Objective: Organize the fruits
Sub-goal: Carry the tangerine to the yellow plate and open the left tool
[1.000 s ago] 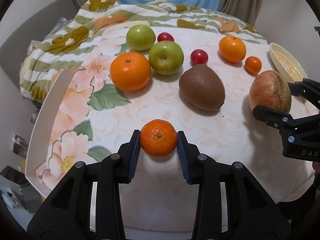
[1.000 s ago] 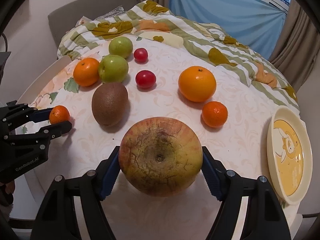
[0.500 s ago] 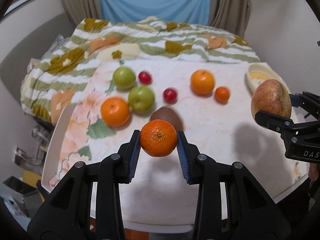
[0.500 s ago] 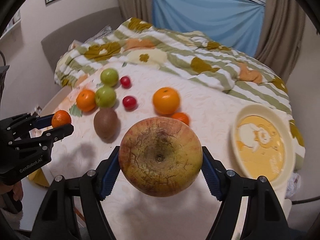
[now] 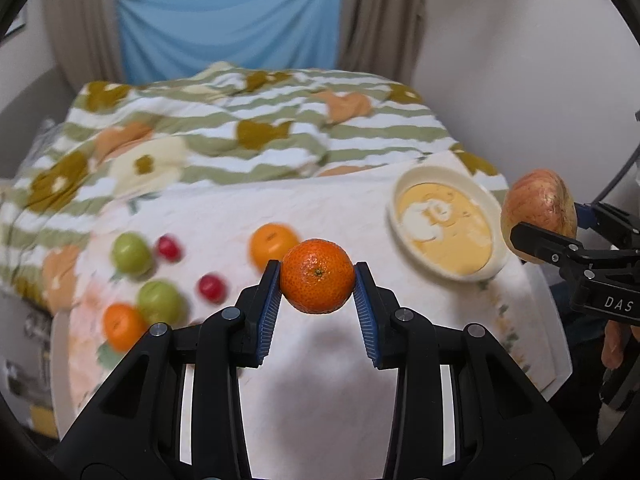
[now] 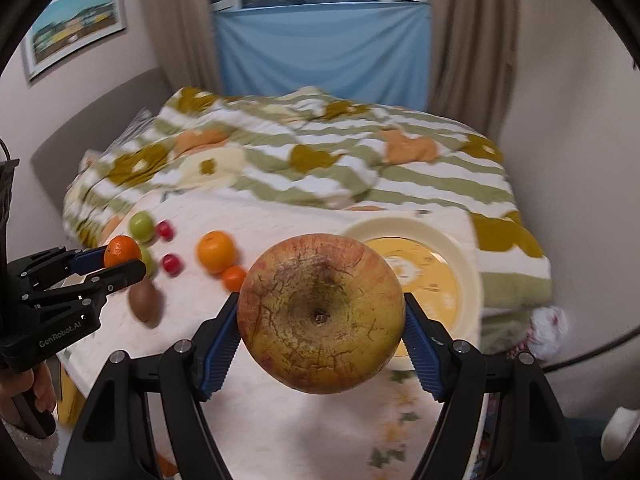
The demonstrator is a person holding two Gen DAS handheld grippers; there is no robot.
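Holding one fruit in each gripper, we hang above the table, both tools tipped downward toward the cloth. Our left gripper pinches a small mandarin between its blue pads, and our right gripper is clamped wide around a big russeted apple, stem pit facing the camera. What the next move turns on, we judge, is the cream plate: it lies ahead and to the right of both fruits, just behind the apple in the right wrist view and well off to the right of the mandarin in the left one. So our right hand is the nearer. The other fruits, among them the green apples, an orange and a kiwi, sit on the table's left half, apart from the plate, which looks empty.
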